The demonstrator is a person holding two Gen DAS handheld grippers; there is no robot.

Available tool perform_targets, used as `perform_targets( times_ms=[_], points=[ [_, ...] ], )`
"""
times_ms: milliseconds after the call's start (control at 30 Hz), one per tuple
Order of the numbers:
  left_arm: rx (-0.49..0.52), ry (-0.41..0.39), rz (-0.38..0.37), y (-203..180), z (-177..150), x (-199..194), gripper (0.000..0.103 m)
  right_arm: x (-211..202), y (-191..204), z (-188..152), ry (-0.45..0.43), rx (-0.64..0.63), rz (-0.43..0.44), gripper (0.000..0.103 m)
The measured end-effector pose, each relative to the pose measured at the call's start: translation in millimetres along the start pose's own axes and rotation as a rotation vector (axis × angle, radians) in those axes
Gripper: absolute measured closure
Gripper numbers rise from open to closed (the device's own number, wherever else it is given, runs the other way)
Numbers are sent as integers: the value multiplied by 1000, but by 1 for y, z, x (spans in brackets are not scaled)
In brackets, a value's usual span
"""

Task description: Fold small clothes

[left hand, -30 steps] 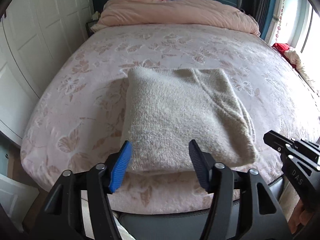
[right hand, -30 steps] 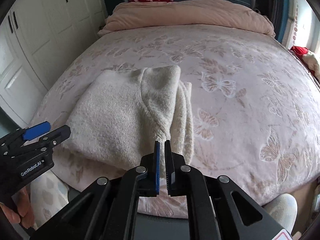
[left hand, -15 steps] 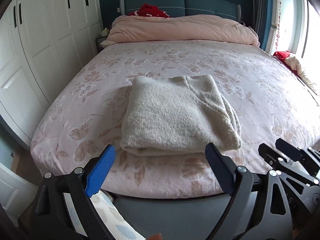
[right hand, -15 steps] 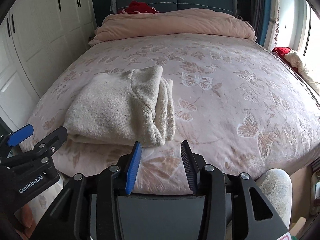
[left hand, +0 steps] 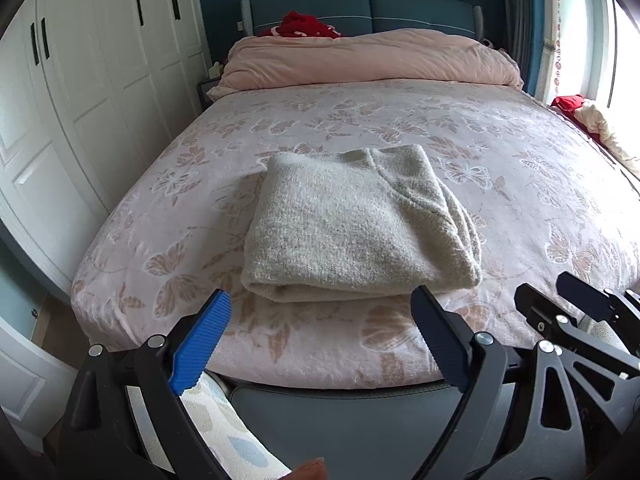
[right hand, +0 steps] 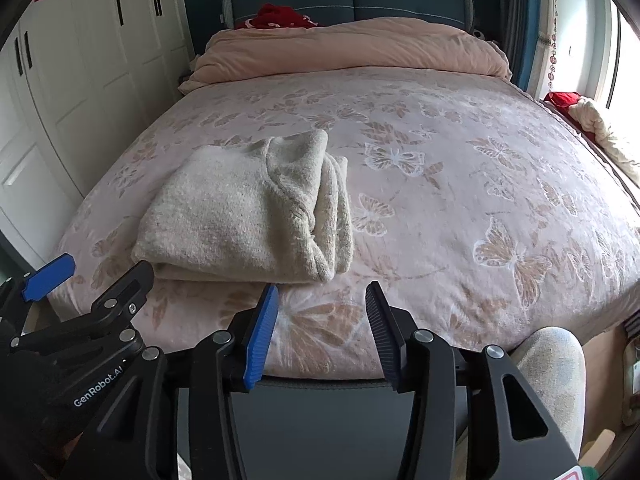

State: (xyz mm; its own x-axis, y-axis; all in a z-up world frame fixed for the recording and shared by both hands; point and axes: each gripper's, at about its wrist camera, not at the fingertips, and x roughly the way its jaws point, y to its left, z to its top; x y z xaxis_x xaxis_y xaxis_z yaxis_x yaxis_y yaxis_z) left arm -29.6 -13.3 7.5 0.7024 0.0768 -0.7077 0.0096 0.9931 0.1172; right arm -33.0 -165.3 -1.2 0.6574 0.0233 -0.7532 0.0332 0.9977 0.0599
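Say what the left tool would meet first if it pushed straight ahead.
Probably the near folded edge of the sweater: it lies centred ahead of the open left tool, on the bedspread. Height is unclear, so it might pass above.

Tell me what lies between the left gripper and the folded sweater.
Only bare butterfly bedspread separates the left gripper from the sweater, seen in the left wrist view.

soft daylight from the glaring right window (left hand: 624,40); fisheye-curved, dark-vignetted edges.
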Motion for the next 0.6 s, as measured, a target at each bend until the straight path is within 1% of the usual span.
perform_targets(
  times_ms=[133, 600],
  points=[
    [-24, 12, -1, 3, -1, 2, 14, 0, 2, 0, -1, -8, -1, 58],
    [-27, 5, 16, 1, 0, 0, 14, 0, 4, -1, 1, -5, 0, 57]
  ],
)
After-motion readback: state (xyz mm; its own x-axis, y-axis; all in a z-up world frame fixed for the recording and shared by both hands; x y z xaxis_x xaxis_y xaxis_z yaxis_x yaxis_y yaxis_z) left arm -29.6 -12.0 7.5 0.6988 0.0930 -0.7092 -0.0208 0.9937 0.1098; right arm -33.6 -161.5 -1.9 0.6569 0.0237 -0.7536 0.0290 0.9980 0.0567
